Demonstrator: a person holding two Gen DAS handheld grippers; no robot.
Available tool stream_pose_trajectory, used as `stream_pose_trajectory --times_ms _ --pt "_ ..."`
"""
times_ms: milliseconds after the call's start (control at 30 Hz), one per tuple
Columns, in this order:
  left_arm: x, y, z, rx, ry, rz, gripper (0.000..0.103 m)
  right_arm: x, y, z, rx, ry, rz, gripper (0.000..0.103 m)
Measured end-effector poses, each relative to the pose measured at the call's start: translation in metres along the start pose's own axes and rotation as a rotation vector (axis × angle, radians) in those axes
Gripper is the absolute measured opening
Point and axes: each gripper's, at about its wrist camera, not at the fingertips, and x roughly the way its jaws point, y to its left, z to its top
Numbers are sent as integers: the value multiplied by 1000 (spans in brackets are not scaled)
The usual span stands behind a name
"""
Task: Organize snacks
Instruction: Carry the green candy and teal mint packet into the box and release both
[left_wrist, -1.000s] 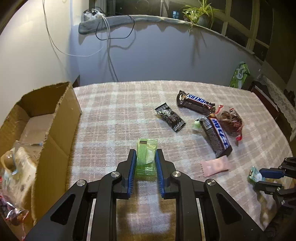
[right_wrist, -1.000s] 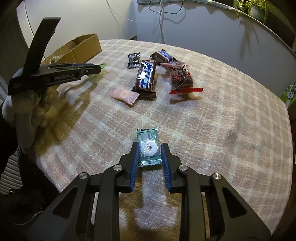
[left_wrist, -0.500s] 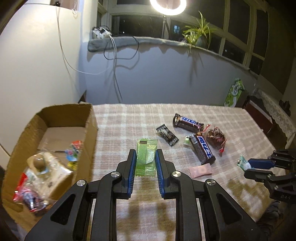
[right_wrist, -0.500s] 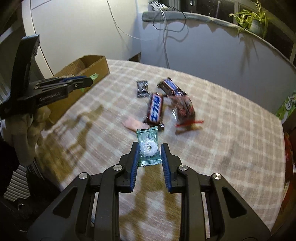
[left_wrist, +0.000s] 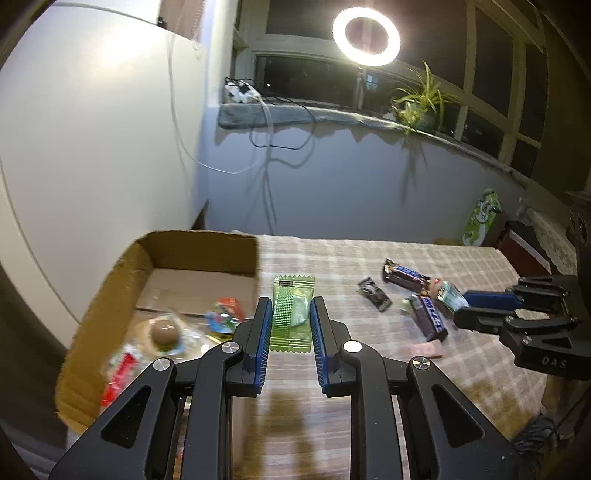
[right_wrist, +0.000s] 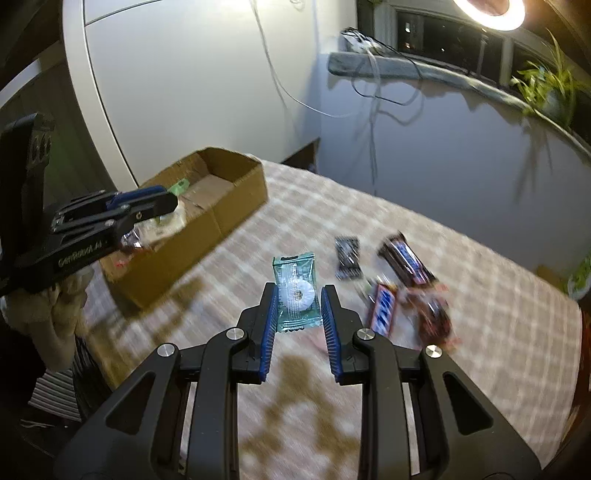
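Both grippers are loaded and held above the checked tablecloth (left_wrist: 369, 424). Left gripper (left_wrist: 291, 325) is clamped on a green wafer packet (left_wrist: 291, 314), its blue pads pressing the long edges so the flat wrapper stands up between them with the top sticking out past the tips. Right gripper (right_wrist: 299, 314) is clenched the same way on a teal packet (right_wrist: 295, 295) with a white ring-shaped candy showing through the film. Gripping by the edges looks deliberate: thin wrappers give little else to hold, and a release should let each fall freely.

At the left stands the cardboard box (left_wrist: 92, 314), open-topped, already holding several snacks, among them a round brown-topped sweet (left_wrist: 164, 330) and a red wrapper (left_wrist: 122, 373). In the left wrist view the green packet sits just right of the box's near corner, so I judge the drop into it comes next.

Far right on the cloth lie 2 Snickers bars (right_wrist: 406, 262), a small black packet (right_wrist: 347, 256), a pink sachet (left_wrist: 424, 349) and a reddish-brown bag (right_wrist: 434, 314), not yet sorted. The right wrist view is blurred there.
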Motion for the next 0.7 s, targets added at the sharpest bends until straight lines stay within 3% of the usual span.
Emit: stream_pose_trajectory --times_ms 300,700 --pt "-7 37 3 -38 -22 45 19 37 34 50 -43 -20 55 25" --pt "0 80 5 -86 -13 93 19 87 70 92 -70 0 109 25"
